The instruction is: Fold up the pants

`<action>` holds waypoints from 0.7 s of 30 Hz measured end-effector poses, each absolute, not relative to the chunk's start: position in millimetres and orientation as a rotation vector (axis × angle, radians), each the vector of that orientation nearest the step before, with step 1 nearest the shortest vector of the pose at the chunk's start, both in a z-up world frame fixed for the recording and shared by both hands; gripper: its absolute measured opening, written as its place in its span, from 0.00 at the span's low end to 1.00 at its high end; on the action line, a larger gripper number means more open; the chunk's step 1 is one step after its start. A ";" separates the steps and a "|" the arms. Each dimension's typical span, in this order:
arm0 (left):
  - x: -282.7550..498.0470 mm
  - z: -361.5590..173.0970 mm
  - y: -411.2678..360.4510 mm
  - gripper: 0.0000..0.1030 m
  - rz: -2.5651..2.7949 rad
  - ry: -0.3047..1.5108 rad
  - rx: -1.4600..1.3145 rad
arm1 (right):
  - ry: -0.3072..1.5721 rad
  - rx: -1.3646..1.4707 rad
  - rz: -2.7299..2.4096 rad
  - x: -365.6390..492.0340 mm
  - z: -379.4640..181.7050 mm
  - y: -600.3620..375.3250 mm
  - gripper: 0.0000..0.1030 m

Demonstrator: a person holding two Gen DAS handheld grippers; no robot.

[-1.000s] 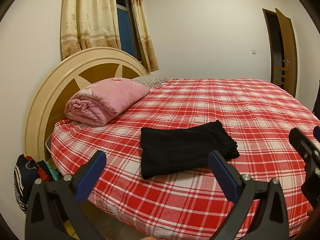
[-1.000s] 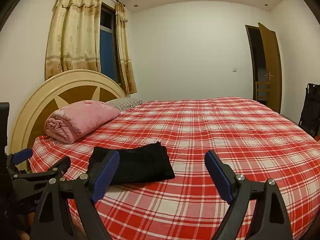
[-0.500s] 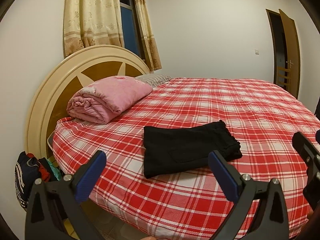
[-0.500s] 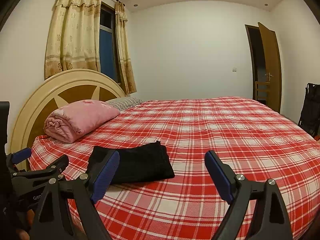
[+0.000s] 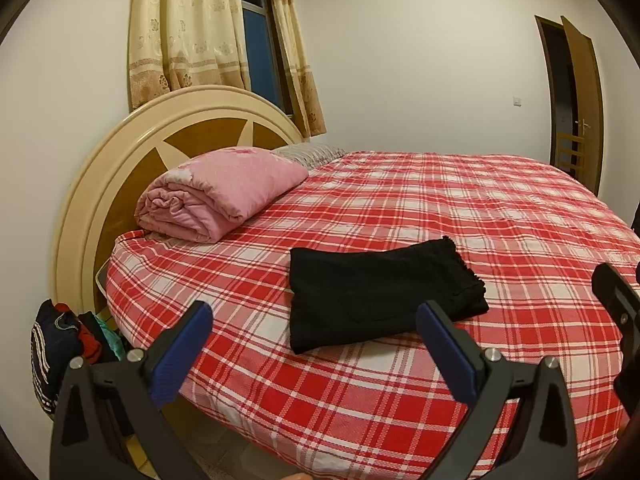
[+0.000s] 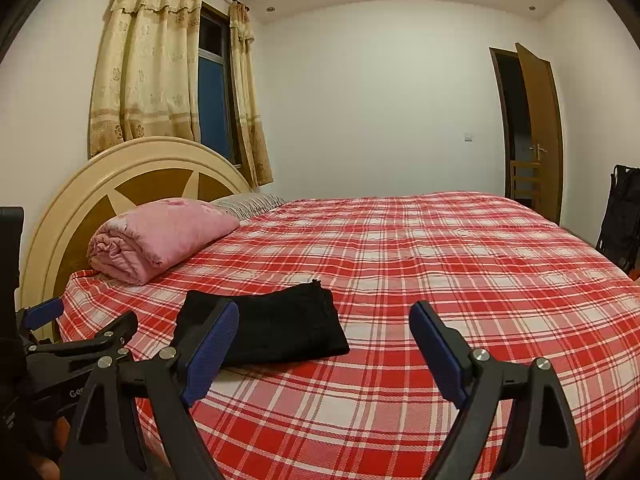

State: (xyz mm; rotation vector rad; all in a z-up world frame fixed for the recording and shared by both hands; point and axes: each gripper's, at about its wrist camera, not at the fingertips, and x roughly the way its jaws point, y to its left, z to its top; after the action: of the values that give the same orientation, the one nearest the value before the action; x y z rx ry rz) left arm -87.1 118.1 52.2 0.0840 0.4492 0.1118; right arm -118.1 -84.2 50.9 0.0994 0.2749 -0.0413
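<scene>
Black pants [image 5: 380, 292] lie folded into a flat rectangle on the red plaid bed [image 5: 460, 208], near its front edge. In the right wrist view the same pants [image 6: 280, 328] rest left of centre. My left gripper [image 5: 316, 316] hovers in front of the bed edge, open, with nothing between its blue pads. My right gripper [image 6: 324, 320] is also open and empty, held back from the pants, its left finger overlapping them in view. The left gripper [image 6: 88, 316] shows at the left edge of the right wrist view.
A rolled pink quilt [image 5: 216, 196] and a striped pillow [image 5: 312, 154] sit by the round headboard [image 5: 120, 152]. A pile of clothes [image 5: 64, 340] lies on the floor left of the bed. A brown door [image 6: 536, 132] stands ajar at the far right.
The left wrist view has shifted slightly, so the bed and pants sit a little further right and higher. Both grippers stay open, and the pants have not moved.
</scene>
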 end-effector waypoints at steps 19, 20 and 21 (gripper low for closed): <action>-79.9 47.8 124.3 1.00 0.117 0.477 0.067 | 0.280 0.100 -0.043 -117.2 49.7 -84.5 0.86; -79.3 47.3 124.3 1.00 0.115 0.482 0.067 | 0.281 0.100 -0.044 -117.2 49.6 -84.5 0.86; -78.5 46.7 124.5 1.00 0.114 0.486 0.065 | 0.282 0.100 -0.045 -116.7 49.4 -84.5 0.86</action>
State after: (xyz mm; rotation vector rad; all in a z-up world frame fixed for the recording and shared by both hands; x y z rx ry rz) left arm -78.5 124.5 46.7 0.0646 0.4859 0.1135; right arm -116.7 -84.5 49.4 0.0997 0.2818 -0.0447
